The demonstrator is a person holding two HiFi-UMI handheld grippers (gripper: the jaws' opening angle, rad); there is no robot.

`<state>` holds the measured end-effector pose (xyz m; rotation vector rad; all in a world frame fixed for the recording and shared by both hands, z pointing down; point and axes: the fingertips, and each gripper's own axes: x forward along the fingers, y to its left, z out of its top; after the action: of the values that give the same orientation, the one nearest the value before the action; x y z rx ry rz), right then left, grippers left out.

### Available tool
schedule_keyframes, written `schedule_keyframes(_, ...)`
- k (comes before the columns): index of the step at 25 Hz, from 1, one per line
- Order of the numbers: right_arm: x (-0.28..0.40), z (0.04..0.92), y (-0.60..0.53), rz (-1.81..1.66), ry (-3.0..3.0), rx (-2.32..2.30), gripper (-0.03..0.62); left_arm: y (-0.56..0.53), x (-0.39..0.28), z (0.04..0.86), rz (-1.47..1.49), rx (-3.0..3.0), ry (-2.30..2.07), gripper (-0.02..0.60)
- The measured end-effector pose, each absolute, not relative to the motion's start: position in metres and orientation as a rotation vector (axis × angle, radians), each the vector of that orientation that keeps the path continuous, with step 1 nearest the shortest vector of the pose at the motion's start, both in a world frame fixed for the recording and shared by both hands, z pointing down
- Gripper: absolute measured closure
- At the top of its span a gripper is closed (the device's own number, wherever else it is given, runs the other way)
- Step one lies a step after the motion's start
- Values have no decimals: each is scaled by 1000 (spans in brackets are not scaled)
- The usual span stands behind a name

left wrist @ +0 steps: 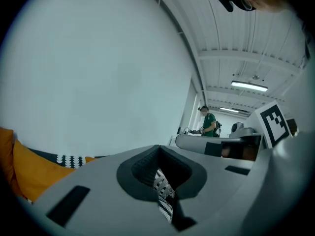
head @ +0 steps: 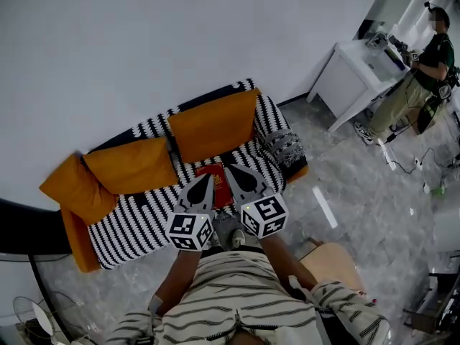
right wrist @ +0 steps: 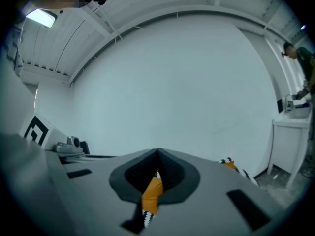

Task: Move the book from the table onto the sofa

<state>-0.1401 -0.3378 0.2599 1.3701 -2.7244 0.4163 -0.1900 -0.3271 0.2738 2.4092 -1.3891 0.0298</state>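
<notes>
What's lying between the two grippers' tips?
A red book, lying on the sofa, shows between the left gripper and right gripper in the head view.

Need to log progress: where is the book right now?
In the head view, the red book lies near the middle of the sofa's striped seat, just in front of the larger orange cushion.

A big orange cushion [head: 213,124] leans up near the white wall [head: 144,42]. Another orange cushion [head: 133,165] sits just to its left, and a third cushion [head: 75,189] further left. A small black-and-white pillow [head: 285,149] lies just to its right. Far to its right, a person in green [head: 424,67] stands at a white surface [head: 352,74].
</notes>
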Motion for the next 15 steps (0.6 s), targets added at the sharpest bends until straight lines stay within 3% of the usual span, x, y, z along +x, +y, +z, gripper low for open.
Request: schedule_keyframes(15,-136,204,-338,229,-2830,1413,580,-337,-191,213,-78,2534,-1488,575)
